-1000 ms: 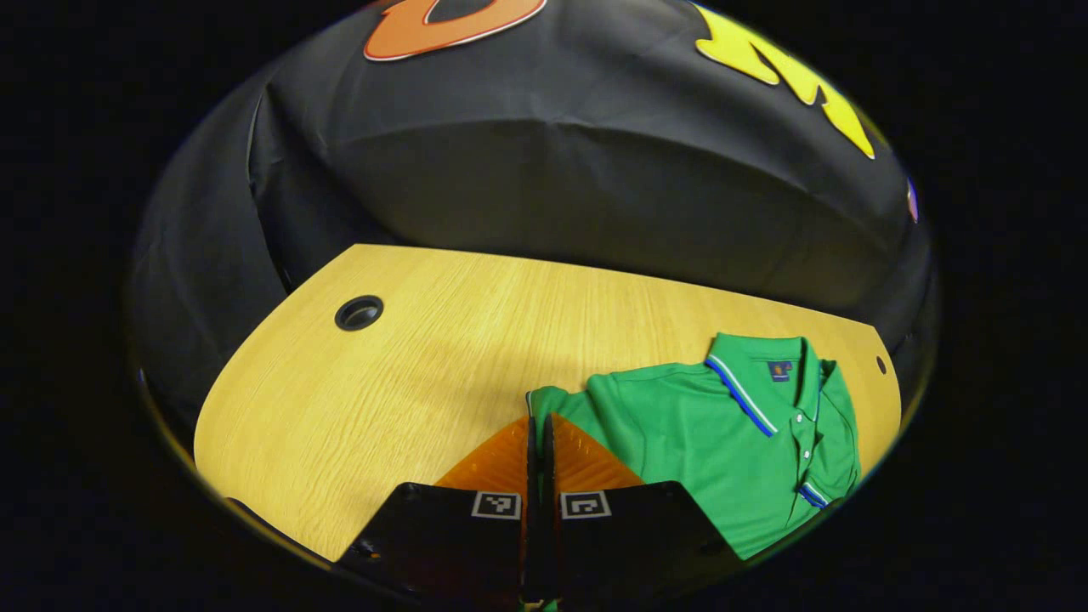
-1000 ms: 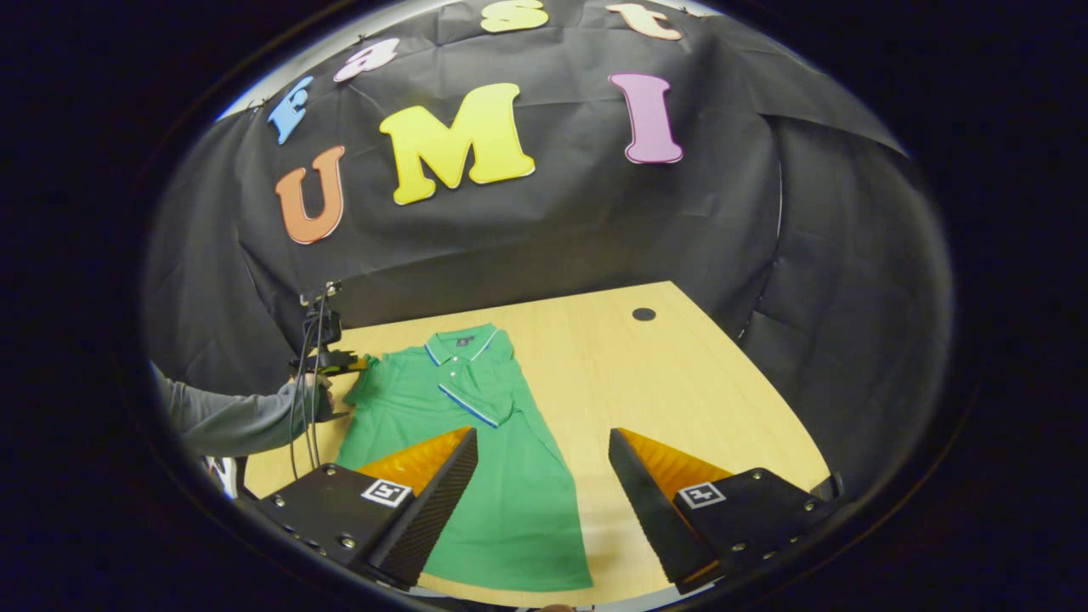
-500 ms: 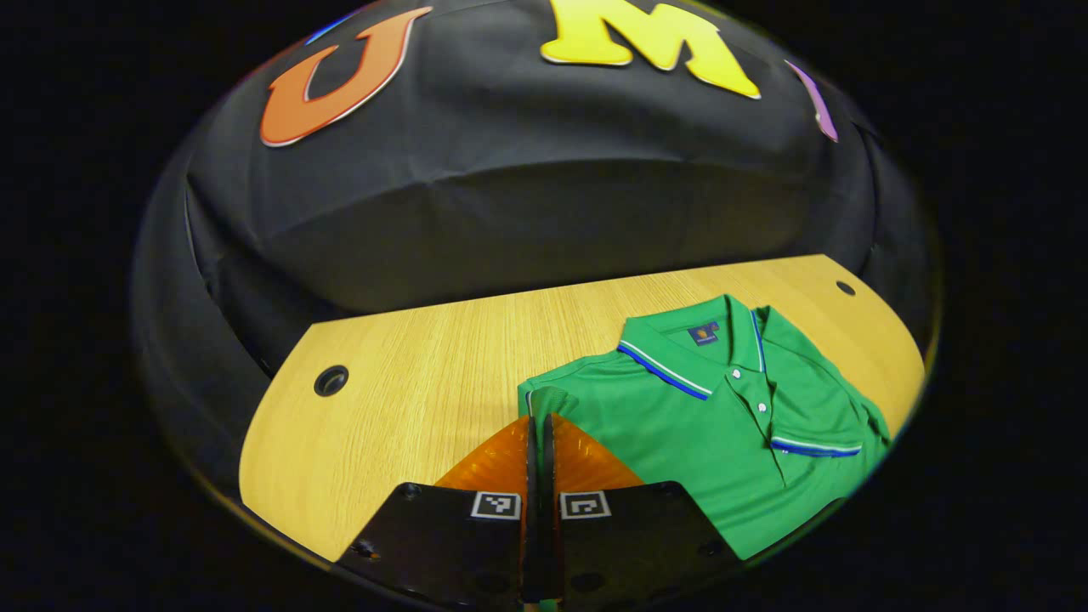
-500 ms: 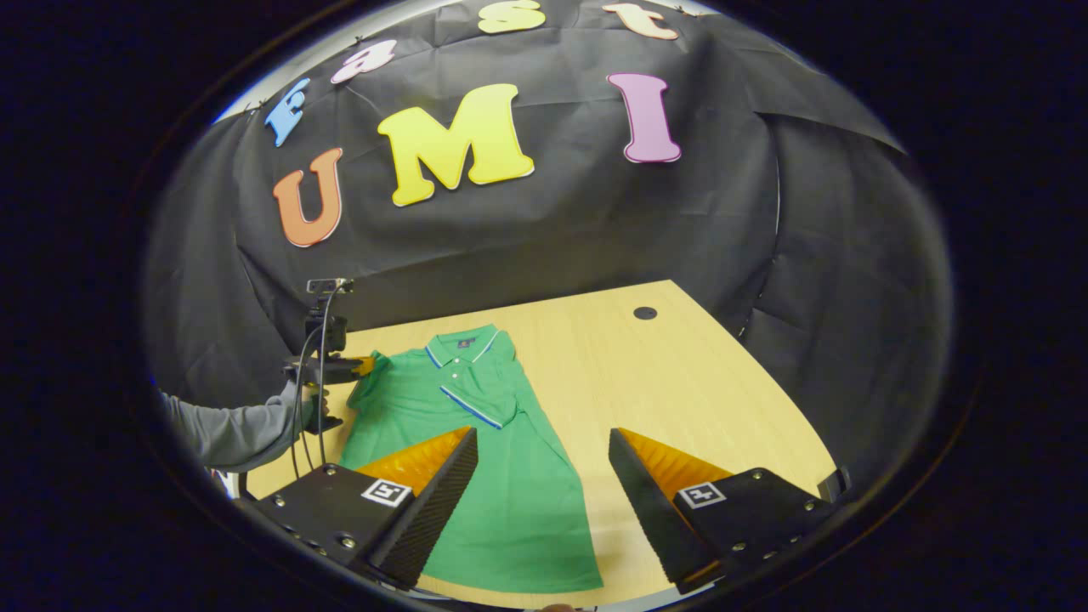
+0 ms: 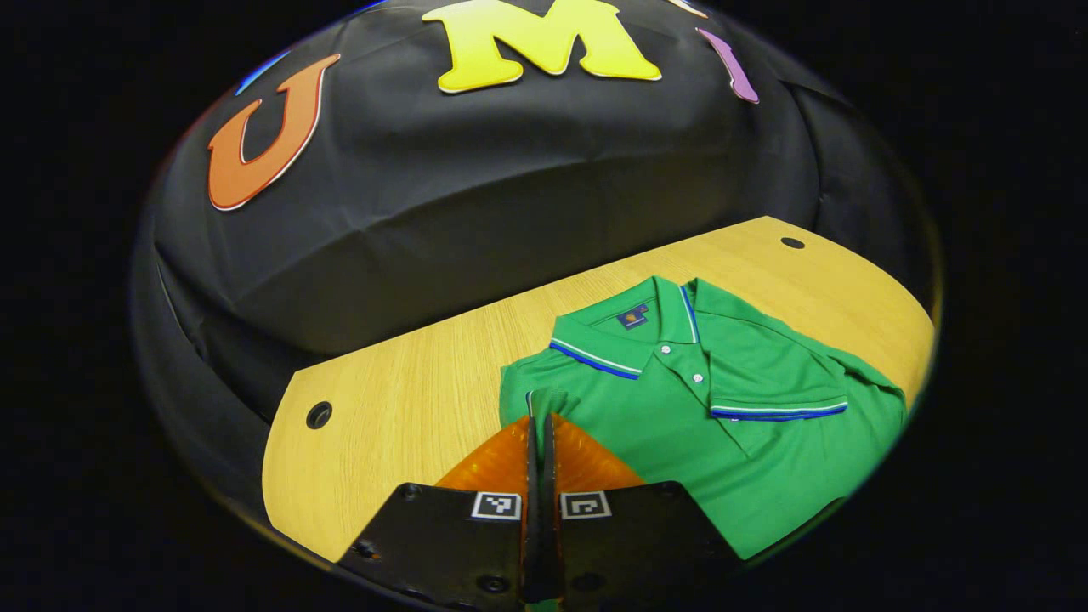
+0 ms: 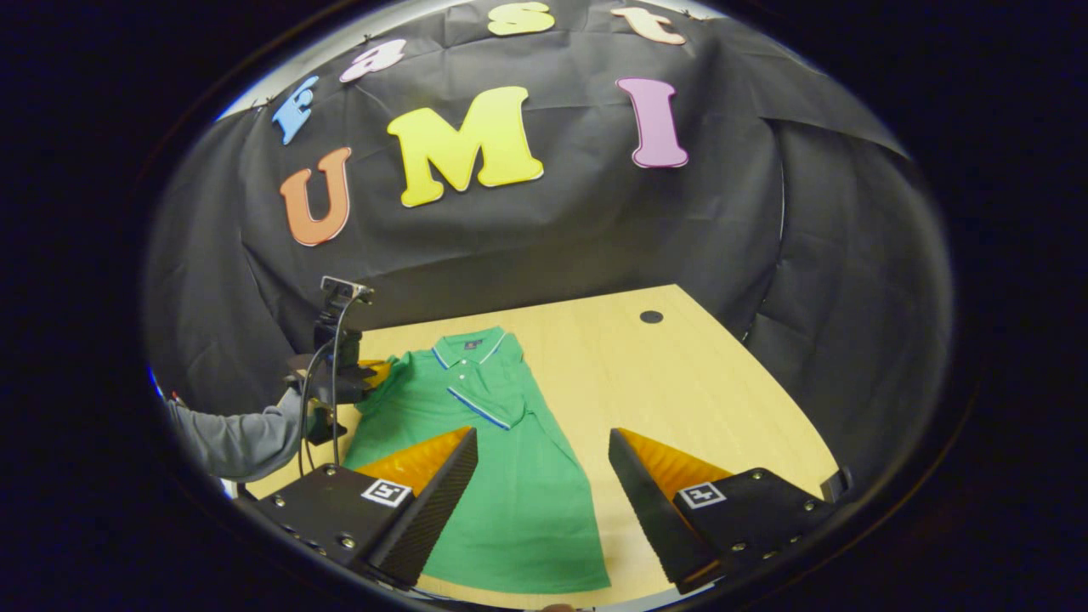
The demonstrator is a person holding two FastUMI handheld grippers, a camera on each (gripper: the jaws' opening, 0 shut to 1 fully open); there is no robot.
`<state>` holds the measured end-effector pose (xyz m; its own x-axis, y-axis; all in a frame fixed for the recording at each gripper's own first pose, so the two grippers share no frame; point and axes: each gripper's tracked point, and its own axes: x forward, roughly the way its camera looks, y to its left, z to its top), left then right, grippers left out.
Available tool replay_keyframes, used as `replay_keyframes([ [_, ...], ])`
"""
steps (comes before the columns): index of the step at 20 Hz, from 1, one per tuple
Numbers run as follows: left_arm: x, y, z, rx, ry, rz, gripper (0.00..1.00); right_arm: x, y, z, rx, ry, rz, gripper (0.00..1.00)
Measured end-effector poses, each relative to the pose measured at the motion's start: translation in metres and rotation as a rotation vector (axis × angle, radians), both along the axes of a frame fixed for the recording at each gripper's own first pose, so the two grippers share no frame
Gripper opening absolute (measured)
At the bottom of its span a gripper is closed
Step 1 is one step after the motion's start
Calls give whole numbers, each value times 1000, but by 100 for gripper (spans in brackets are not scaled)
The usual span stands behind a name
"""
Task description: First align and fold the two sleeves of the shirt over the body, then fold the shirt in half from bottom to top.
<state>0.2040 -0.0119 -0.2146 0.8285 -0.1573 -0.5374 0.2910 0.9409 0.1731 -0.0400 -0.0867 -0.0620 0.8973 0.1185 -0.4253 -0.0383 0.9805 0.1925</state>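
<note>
Shirt (image 5: 731,425) sleeve pinched in left claw (image 5: 541,422); right claw (image 6: 542,476) spread above its hem

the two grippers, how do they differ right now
The left gripper is shut on the shirt's sleeve; the right gripper is open and holds nothing. The left is at the shirt's shoulder end, the right hangs over its lower half. Both are over the table.

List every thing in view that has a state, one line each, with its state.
shirt: flat on the table, front up, bottom not yet folded.
right sleeve: folded over the body.
left sleeve: pinched and raised off the table.
left claw: shut on the left sleeve.
right claw: open, holding nothing, above the shirt's lower part.
</note>
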Motion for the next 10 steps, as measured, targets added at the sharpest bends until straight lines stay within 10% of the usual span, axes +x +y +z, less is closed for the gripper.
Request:
replay_keyframes([
  [10,-22,-35,-3,-17,3,-58,3,-10,-4,-3,10,1,-13,98],
])
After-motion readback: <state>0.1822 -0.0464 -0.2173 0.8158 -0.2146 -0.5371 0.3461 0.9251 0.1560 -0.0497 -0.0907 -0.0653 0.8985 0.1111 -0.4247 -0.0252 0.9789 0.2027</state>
